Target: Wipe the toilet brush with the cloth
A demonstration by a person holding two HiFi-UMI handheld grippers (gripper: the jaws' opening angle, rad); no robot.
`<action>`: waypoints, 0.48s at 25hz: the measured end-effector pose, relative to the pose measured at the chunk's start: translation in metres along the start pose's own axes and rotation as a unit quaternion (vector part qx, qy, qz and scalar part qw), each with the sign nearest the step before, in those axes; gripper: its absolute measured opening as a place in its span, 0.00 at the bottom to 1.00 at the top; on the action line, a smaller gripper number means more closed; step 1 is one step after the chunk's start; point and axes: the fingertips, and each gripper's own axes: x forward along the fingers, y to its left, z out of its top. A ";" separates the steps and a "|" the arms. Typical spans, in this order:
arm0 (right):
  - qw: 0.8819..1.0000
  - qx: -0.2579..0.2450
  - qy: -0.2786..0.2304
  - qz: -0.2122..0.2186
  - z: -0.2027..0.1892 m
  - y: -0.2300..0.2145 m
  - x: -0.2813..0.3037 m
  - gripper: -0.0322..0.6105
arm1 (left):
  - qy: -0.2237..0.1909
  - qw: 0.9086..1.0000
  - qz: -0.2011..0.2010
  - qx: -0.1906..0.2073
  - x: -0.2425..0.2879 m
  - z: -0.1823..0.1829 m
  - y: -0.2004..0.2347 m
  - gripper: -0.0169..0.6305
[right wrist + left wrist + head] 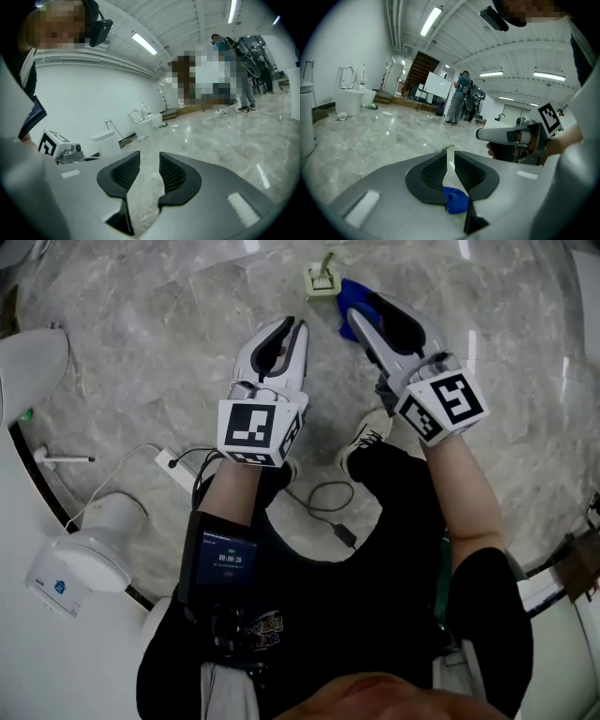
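Observation:
In the head view a cream toilet brush holder with its short handle stands on the marble floor ahead of me. A blue cloth lies on the floor right beside it. My right gripper hangs above the cloth, jaws apart with only floor showing between them. My left gripper is to the left at about the same height, its jaws a narrow slit apart. Through that slit the blue cloth shows low down and a pale tip farther off. Neither gripper holds anything.
White toilets and a curved white fixture line the left side, with a white rod by them. A power strip and cables lie near my shoes. People stand far off.

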 end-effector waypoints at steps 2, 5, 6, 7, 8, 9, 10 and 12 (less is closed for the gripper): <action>1.000 0.022 0.008 -0.016 0.014 0.011 -0.015 0.26 | 0.020 1.000 0.002 -0.012 -0.020 0.016 -0.008 0.11; 0.999 0.041 0.020 -0.023 0.047 0.036 -0.037 0.26 | 0.044 0.999 0.002 -0.015 -0.048 0.055 -0.022 0.11; 0.999 0.041 0.027 -0.022 0.061 0.047 -0.045 0.26 | 0.053 0.998 -0.001 -0.016 -0.058 0.070 -0.030 0.11; 0.999 0.038 0.033 -0.020 0.076 0.058 -0.054 0.26 | 0.061 0.998 -0.006 -0.015 -0.069 0.084 -0.039 0.10; 0.999 0.035 0.037 -0.018 0.092 0.070 -0.064 0.26 | 0.069 0.997 -0.012 -0.014 -0.080 0.100 -0.049 0.10; 0.999 0.035 0.039 -0.014 0.109 0.081 -0.072 0.26 | 0.074 0.997 -0.018 -0.012 -0.090 0.117 -0.058 0.10; 0.999 0.037 0.039 -0.010 0.126 0.091 -0.080 0.26 | 0.078 0.997 -0.023 -0.009 -0.100 0.133 -0.068 0.11; 0.999 0.040 0.034 -0.005 0.162 0.110 -0.096 0.26 | 0.083 0.996 -0.030 -0.003 -0.119 0.166 -0.087 0.10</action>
